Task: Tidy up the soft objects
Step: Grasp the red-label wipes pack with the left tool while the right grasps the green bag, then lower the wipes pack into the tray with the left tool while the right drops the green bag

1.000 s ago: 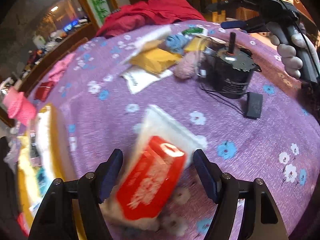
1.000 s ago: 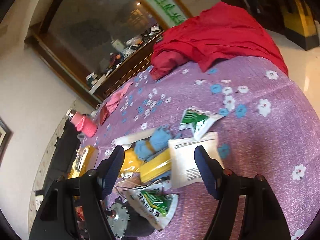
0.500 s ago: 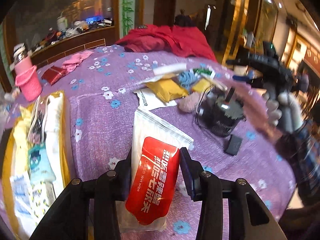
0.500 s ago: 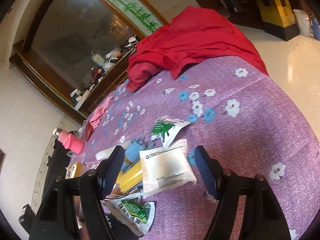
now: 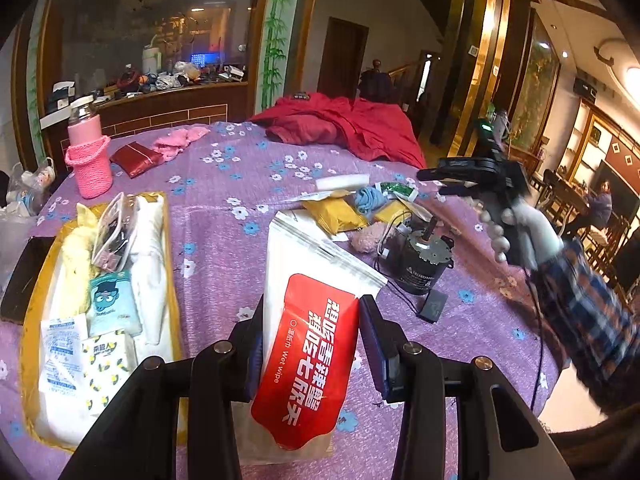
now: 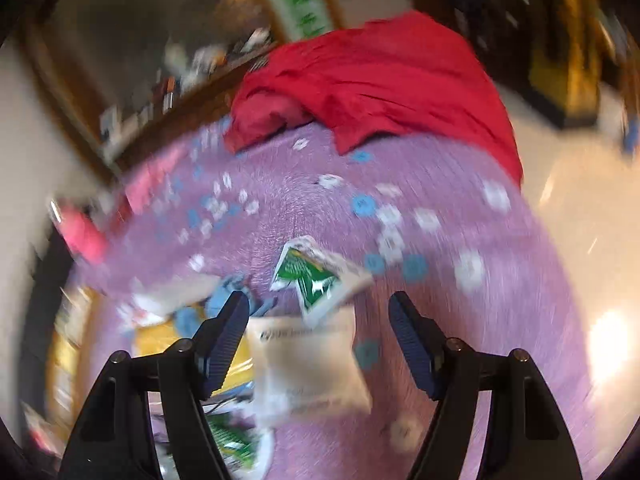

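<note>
My left gripper [image 5: 310,344] is shut on a red and white wet-wipe pack [image 5: 312,344] and holds it above the purple flowered tablecloth [image 5: 224,200]. To its left lies a yellow tray [image 5: 170,304] with several tissue packs and soft items. My right gripper [image 6: 318,336] is open and empty, above a white packet [image 6: 308,364] and a green and white packet [image 6: 316,276]; this view is blurred. The right gripper also shows in the left wrist view [image 5: 448,182], over a pile of yellow, blue and pink soft items [image 5: 360,208].
A black motor [image 5: 420,256] with a cord and adapter stands by the pile. A red garment [image 5: 348,126] lies at the far edge. A pink bottle [image 5: 88,152], a red pouch [image 5: 134,154] and pink cloth [image 5: 180,142] sit far left.
My left gripper closed on the wet-wipe pack and lifted it, tilting up. My right gripper moved forward over the white packet, staying open.
</note>
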`<state>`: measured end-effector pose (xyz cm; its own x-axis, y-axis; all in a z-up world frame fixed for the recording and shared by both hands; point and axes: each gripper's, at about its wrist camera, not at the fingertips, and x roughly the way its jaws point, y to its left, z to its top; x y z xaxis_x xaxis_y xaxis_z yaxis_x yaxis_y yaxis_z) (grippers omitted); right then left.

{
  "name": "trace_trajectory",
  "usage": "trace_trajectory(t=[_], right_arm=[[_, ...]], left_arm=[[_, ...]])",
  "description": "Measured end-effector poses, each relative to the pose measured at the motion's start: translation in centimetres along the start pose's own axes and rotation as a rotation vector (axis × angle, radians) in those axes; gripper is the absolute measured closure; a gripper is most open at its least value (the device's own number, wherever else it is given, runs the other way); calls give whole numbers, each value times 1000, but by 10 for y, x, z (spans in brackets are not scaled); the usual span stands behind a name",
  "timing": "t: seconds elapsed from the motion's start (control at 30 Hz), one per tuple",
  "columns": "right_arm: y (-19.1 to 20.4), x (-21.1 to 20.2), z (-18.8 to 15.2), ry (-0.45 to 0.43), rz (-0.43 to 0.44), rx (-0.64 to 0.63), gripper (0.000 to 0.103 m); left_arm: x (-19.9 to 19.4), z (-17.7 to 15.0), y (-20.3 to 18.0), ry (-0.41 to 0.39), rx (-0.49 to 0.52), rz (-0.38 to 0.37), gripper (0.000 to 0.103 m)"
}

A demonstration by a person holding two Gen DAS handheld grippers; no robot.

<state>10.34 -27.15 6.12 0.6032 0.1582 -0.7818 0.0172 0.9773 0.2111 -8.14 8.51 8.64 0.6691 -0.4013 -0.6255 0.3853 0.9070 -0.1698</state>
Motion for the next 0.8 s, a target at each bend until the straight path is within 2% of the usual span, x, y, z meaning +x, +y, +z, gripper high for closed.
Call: trace_trajectory(t=[0.13,0.2,0.23,0.27,0.3,0.37,0.5,0.6,0.73,0.8], right_arm=[[33,33,16,82,-102,-248,32],[39,51,15,123,-129,-326,34],[41,57,14,135,-144,-346,42],[39,63,12,151,-153,-357,54],[34,73,12,183,-158,-343,63],[23,72,14,173,-127,-276,71],[-4,52,17,104,-75,-116,72],[-9,24,17,48,-41,-63,72],[9,-18,13,-3,49,-62,72],[32,-37,6,-13,107,-96,72]], left_arm=[[-8,-4,13,-5,-36,23,59],[-13,-6,23,-5,-62,45,59],[-15,-7,27,-6,-73,54,59],[-19,-8,33,-8,-86,67,59],[-21,-8,37,-9,-94,77,59],[-27,-10,47,-18,-115,98,59],[-36,-15,67,-29,-164,128,59],[-44,-20,86,-37,-218,148,59],[-52,-28,104,-39,-269,199,59],[-53,-33,113,-30,-295,225,59]])
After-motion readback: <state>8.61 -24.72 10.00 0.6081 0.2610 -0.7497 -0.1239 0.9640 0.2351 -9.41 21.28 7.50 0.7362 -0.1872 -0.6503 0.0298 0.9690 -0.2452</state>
